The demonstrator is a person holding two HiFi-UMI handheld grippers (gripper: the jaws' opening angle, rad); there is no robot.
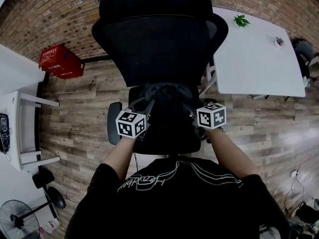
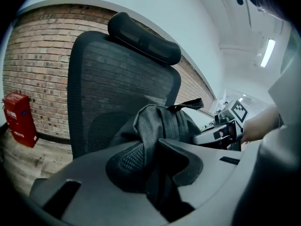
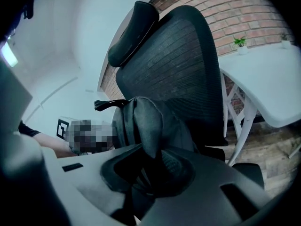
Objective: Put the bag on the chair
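Left hand-held gripper (image 2: 153,160) and right hand-held gripper (image 3: 149,166) are each clamped on a fold of the dark bag (image 1: 167,96), one on either side. Both gripper views show the fabric squeezed between the pads. The person faces the chair (image 1: 159,44) with both arms reaching forward over the seat (image 1: 169,138).

The bag stands upright at the back of the seat, close against the mesh backrest (image 2: 108,79), with its carry handle (image 2: 188,105) sticking up on top. From above it sits over the seat, not over the floor, so I judge the carrying part done: the bag is at the chair. I cannot tell whether its bottom bears fully on the cushion or hangs a little from the two grips, because the jaws and the bag's own bulk hide the underside.

What is left, as I see it, is the last part. The weight has to settle onto the seat, and the bag should lean on the backrest so it does not slump forward. Then both grips open and the hands draw back. Until the fabric is released I would not call the task finished. The white tabletop (image 1: 259,59) off to the right plays no part.
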